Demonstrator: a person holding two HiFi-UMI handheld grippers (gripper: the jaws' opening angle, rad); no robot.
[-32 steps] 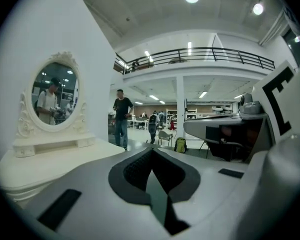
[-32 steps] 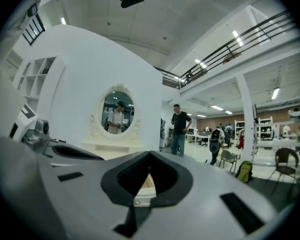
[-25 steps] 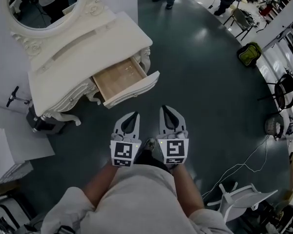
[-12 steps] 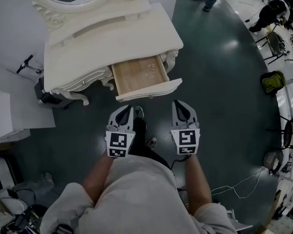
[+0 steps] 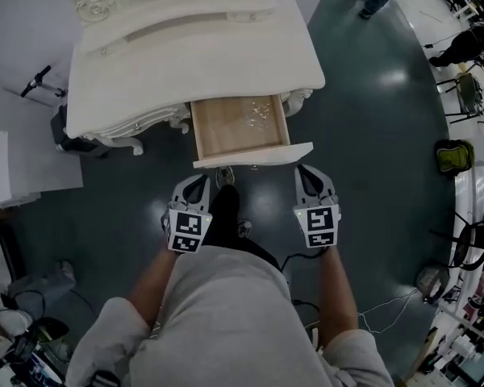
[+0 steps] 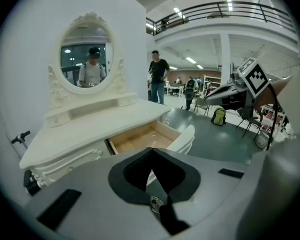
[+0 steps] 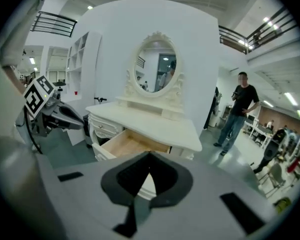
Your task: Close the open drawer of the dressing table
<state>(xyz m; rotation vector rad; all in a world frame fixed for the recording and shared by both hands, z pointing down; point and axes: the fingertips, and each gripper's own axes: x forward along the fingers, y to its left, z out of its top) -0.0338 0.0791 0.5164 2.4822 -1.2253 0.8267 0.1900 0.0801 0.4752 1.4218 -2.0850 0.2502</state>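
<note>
Left gripper [image 5: 198, 181], right gripper [image 5: 305, 170], both closed, near drawer [image 5: 254, 155] front corners

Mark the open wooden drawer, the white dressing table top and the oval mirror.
Open wooden drawer [image 5: 235, 127]: head view, its bare wooden floor.
White dressing table top [image 5: 194, 63]: head view, middle of the surface.
Oval mirror [image 6: 87, 56]: left gripper view, centre of the glass.
</note>
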